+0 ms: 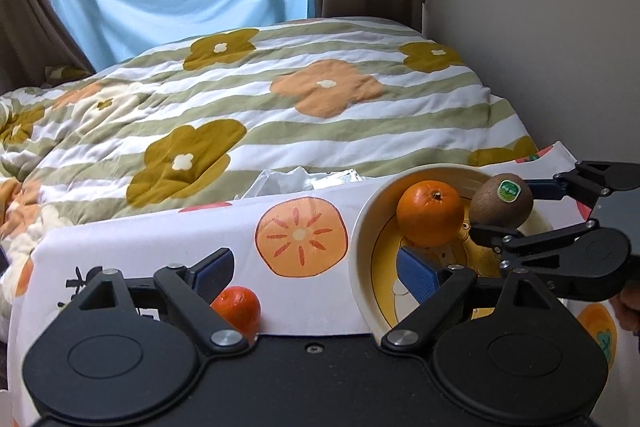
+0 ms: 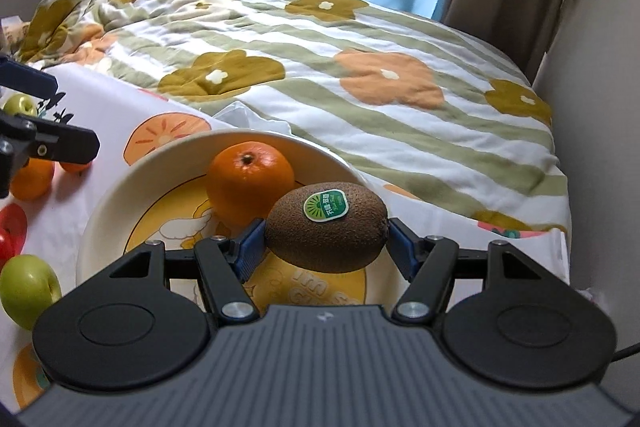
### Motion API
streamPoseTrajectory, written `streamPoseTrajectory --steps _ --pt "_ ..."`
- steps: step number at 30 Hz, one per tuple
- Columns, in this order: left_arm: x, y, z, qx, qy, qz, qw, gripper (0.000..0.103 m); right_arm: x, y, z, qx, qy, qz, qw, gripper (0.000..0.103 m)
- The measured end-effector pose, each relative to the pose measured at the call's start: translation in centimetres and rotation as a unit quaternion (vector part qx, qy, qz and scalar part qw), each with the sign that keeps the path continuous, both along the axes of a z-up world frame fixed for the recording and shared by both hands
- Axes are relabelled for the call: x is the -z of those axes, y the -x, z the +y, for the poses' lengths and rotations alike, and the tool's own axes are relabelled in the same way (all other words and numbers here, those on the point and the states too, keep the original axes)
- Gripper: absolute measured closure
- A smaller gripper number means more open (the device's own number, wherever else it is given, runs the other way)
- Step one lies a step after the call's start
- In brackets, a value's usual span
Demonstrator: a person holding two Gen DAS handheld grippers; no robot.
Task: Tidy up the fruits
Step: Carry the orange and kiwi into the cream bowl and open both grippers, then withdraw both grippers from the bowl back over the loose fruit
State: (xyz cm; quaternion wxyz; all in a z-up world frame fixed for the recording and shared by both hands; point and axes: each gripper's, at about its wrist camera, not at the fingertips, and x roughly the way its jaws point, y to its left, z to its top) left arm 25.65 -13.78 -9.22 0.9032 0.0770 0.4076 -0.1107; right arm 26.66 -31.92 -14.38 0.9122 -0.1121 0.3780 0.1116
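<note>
My right gripper point(image 2: 326, 241) is shut on a brown kiwi point(image 2: 326, 225) with a green sticker and holds it over the cream bowl point(image 2: 112, 203). An orange point(image 2: 250, 181) lies in the bowl. In the left wrist view the kiwi point(image 1: 500, 203) sits in the right gripper point(image 1: 504, 205) above the bowl point(image 1: 362, 247), beside the orange point(image 1: 430, 213). My left gripper point(image 1: 316, 277) is open and empty, its right finger over the bowl's rim. A small tangerine point(image 1: 240, 307) lies by its left finger.
On the white persimmon-print cloth point(image 2: 108, 107) left of the bowl lie two green apples point(image 2: 26, 289) point(image 2: 18, 105), tangerines point(image 2: 32, 181) and a red fruit point(image 2: 10, 231). A flowered quilt point(image 1: 280, 95) covers the bed behind. A wall point(image 1: 540, 47) stands on the right.
</note>
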Motion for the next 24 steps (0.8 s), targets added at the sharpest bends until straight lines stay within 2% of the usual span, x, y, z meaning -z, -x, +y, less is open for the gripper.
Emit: streamPoseTrajectory --steps 1,3,4,6,17,24 --pt "0.0 0.0 0.0 -0.001 0.001 0.001 1.0 0.012 0.1 0.0 0.0 0.001 0.001 -0.001 1.0 0.021" --pt "-0.2 0.3 0.0 -0.002 0.001 -0.001 1.0 0.012 0.0 0.5 0.1 0.009 0.018 -0.02 1.0 0.011" --pt "-0.3 0.4 -0.1 -0.003 0.002 -0.002 1.0 0.012 -0.2 0.7 0.0 0.015 0.029 -0.03 0.999 0.0" --pt "-0.7 0.7 -0.1 -0.004 0.004 -0.006 1.0 0.012 -0.6 1.4 -0.4 0.02 0.037 -0.048 0.998 0.0" --pt "-2.8 2.9 -0.6 -0.009 0.003 -0.033 0.9994 0.012 -3.8 3.8 -2.7 0.049 -0.022 -0.042 0.998 0.0" --pt "-5.1 6.8 -0.3 -0.027 0.018 -0.064 0.9974 0.009 -6.8 6.8 -3.7 0.074 -0.058 -0.041 0.995 0.0"
